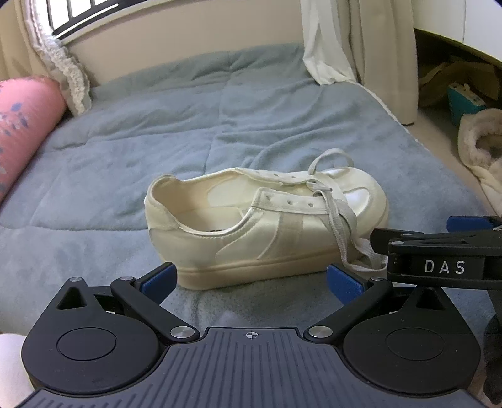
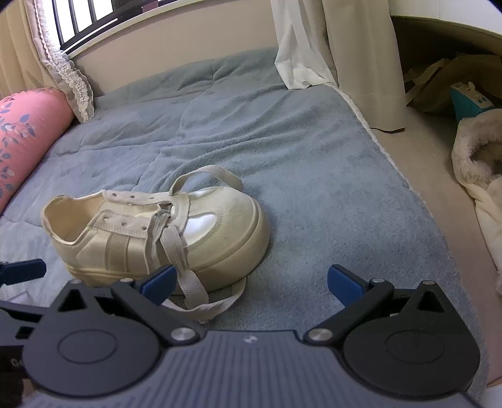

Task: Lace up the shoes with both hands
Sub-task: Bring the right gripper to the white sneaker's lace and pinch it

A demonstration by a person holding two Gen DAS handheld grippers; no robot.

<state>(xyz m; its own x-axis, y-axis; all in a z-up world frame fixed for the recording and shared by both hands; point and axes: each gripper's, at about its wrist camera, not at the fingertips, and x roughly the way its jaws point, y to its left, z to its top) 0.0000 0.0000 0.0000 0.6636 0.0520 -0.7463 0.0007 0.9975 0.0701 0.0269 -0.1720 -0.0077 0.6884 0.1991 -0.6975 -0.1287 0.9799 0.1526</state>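
left wrist view – shoe (image 1: 266, 229) between open left gripper (image 1: 251, 279).

Soft daylight from the window (image 2: 78, 22); fisheye-bent edges, slight blur.

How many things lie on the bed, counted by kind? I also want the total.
Shoe: 1
Shoelace: 1
Pink pillow: 1
Grippers held above the blanket: 2, the left gripper and the right gripper, both open
Total: 5

Left gripper (image 1: 251, 276) and right gripper (image 2: 251, 279) hover, jaws spread (both empty).
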